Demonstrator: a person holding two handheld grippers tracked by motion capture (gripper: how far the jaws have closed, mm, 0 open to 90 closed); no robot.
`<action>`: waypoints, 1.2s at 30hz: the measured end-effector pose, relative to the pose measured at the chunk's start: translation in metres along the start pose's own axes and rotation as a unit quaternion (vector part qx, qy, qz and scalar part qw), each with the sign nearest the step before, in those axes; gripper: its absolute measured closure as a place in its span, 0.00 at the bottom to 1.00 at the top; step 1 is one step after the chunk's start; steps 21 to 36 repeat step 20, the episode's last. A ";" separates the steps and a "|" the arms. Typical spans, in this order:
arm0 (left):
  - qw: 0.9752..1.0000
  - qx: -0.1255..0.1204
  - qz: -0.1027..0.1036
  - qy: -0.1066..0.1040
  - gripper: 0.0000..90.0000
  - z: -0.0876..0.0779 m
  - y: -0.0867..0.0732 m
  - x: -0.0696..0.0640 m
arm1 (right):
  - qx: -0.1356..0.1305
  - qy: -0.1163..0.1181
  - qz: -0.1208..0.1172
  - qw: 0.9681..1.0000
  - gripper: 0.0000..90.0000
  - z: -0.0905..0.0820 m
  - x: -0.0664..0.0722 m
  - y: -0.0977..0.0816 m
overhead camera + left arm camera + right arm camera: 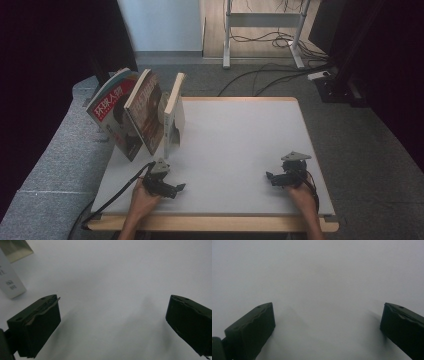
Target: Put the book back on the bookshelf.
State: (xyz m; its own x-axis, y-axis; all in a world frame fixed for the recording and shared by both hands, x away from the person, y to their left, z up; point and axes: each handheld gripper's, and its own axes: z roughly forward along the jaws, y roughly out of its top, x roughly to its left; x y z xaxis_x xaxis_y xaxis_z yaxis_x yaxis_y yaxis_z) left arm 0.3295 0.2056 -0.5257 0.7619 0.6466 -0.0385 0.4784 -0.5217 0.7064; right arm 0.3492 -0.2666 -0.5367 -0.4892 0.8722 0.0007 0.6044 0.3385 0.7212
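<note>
Three books stand leaning at the table's left rear: a red-titled magazine (pixel 111 107), a brown-covered book (pixel 147 112) and a pale book (pixel 174 116). My left gripper (pixel 176 189) rests low over the table near the front left, just in front of the books, jaws pointing right. In the left gripper view it (pixel 113 302) stands open with bare table between the jaws, and the pale book's lower corner (pixel 10 282) sits at the upper left. My right gripper (pixel 271 178) hovers at the front right, pointing left. Its own view shows it (pixel 328 306) open over bare table.
The white table (pixel 235 140) has a wooden edge along the front. A grey padded surface (pixel 55 165) runs along its left side. Beyond the table lie floor cables (pixel 270 75), desk legs (pixel 227 35) and dark equipment at the right.
</note>
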 end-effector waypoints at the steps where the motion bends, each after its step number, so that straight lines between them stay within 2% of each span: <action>1: 1.000 0.002 0.000 0.002 0.00 0.001 0.000 0.000 | 0.000 0.000 0.000 1.000 0.00 0.000 0.000 0.000; 4: 1.000 0.008 -0.001 0.003 0.00 0.002 0.001 0.000 | 0.000 0.000 0.000 1.000 0.00 0.000 0.000 0.000; 6: 1.000 0.026 0.003 0.004 0.00 0.005 0.002 -0.001 | 0.000 0.000 0.000 1.000 0.00 0.000 0.000 0.000; 7: 0.999 0.035 0.009 0.011 0.00 0.007 0.003 -0.002 | 0.000 0.000 0.000 1.000 0.00 0.000 0.000 0.000; 36: 0.999 0.034 0.010 0.012 0.00 0.007 0.003 -0.003 | 0.000 0.000 0.000 1.000 0.00 0.000 0.000 -0.001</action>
